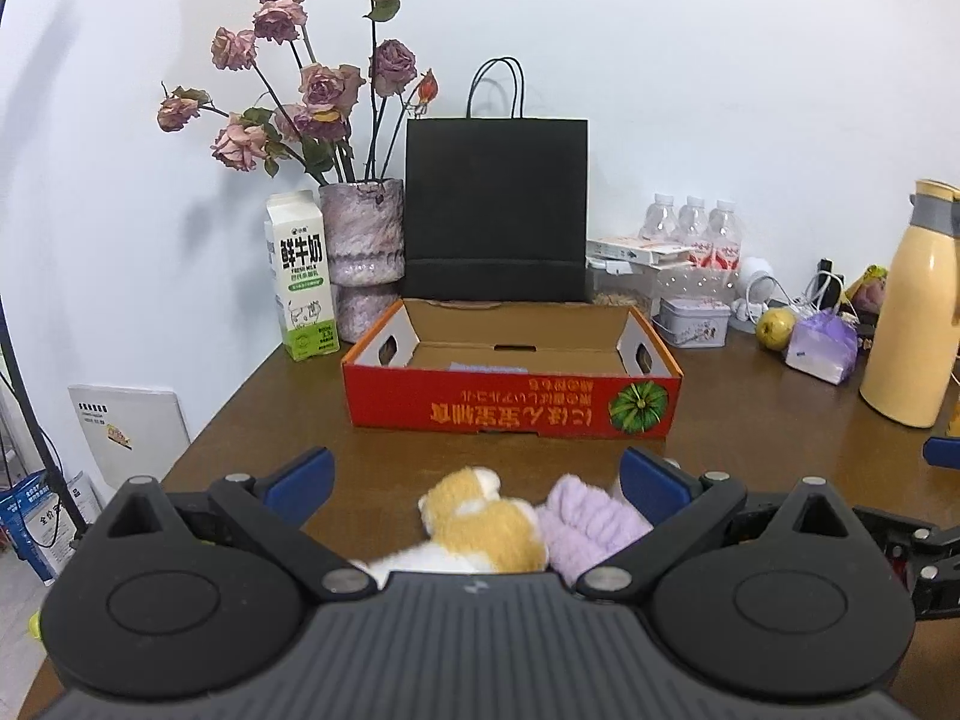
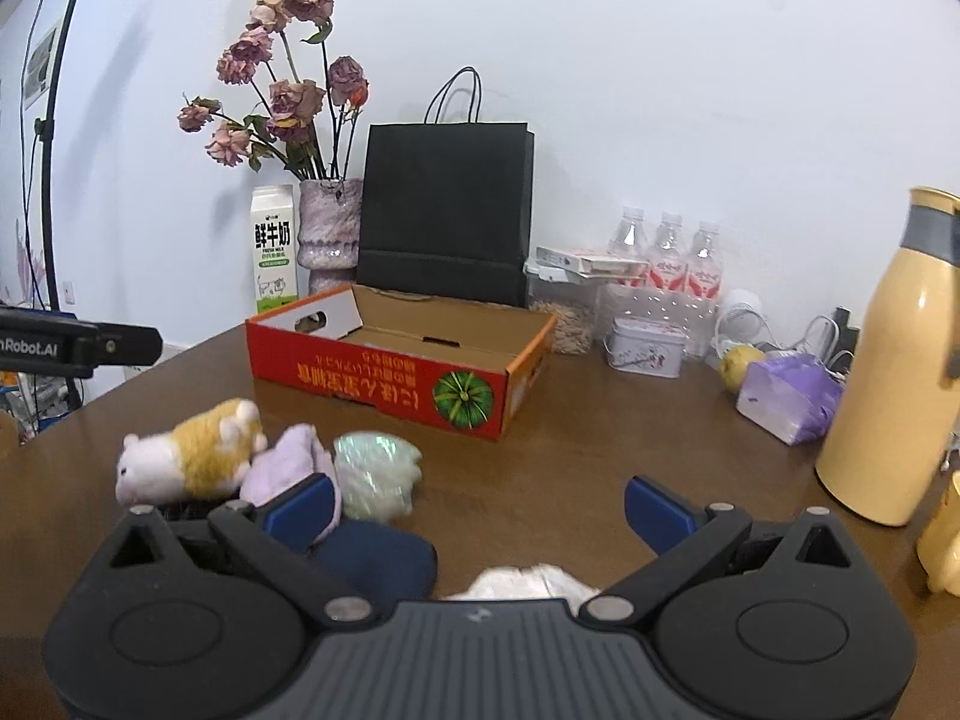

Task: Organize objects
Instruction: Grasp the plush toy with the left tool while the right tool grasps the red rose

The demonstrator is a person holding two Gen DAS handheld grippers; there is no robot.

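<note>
left gripper (image 1: 477, 480): jaws apart, empty, plush hamster (image 1: 480, 525) between them at 6 o'clock | lilac cloth (image 1: 585, 531) touches it at 3 o'clock | red box (image 1: 513, 381) at 12 o'clock, open | tip: centre the toy, pinch its body only, excluding cloth | right gripper (image 2: 480, 510): jaws apart, empty, above white item (image 2: 528, 582)

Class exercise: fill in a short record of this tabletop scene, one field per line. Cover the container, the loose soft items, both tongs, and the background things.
container: red cardboard box, open top, upright on the brown table
soft items: orange-and-white plush toy, purple fuzzy item, pale green item, dark blue item, white item, all outside the box
left tongs: open, over the plush toy, holding nothing
right tongs: open, empty
background: black paper bag, milk carton, vase of dried roses, yellow thermos
</note>
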